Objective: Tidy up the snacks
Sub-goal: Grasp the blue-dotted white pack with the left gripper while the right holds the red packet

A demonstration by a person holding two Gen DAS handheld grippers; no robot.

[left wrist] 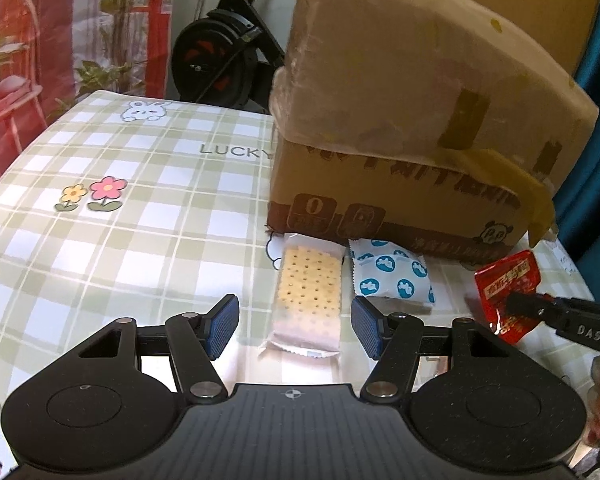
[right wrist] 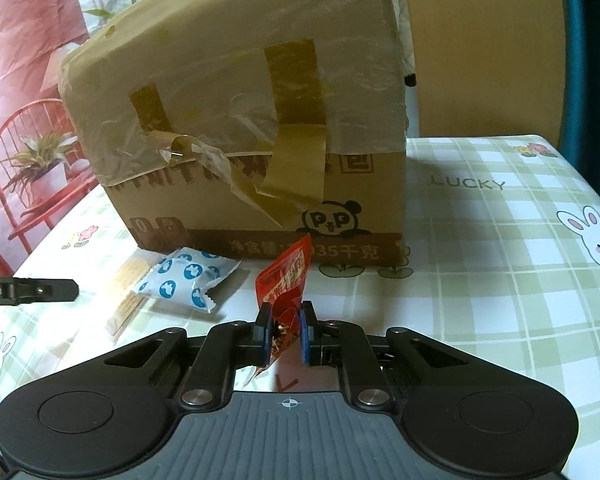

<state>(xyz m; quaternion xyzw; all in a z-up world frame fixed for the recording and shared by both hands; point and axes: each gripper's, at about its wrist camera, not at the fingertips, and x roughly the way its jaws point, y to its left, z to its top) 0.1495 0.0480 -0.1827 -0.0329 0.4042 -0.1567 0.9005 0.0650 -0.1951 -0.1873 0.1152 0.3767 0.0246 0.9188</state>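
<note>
A red snack packet (right wrist: pixel 286 280) is held upright between the narrowly closed fingers of the right tool (right wrist: pixel 285 330), just in front of the taped cardboard box (right wrist: pixel 260 120), which serves as the landmark here; in the left wrist view the same packet is seen at the box's front right corner, lifted off the table (left wrist: pixel 100 240). The left tool (left wrist: pixel 294 328) is spread wide and grips nothing, and it is poised over the cracker pack (left wrist: pixel 308 296), which lies flat on the table directly in front of the box, one end close against its base. Immediately to the right of the crackers, also before the box, a white packet with blue spots (left wrist: pixel 388 276) is laid. The step in hand is judged to be the pick-up and carrying-off of the red packet, with the crackers lined up as the next thing to be taken. The box is shut by its flaps, with brown tape peeling loose on the front face, so its contents cannot be told; no open container for the snacks is shown in either view. For the next move, a destination must be found for the red packet, and the left tool would need lowering until its fingers straddle the cracker pack before being closed.
</note>
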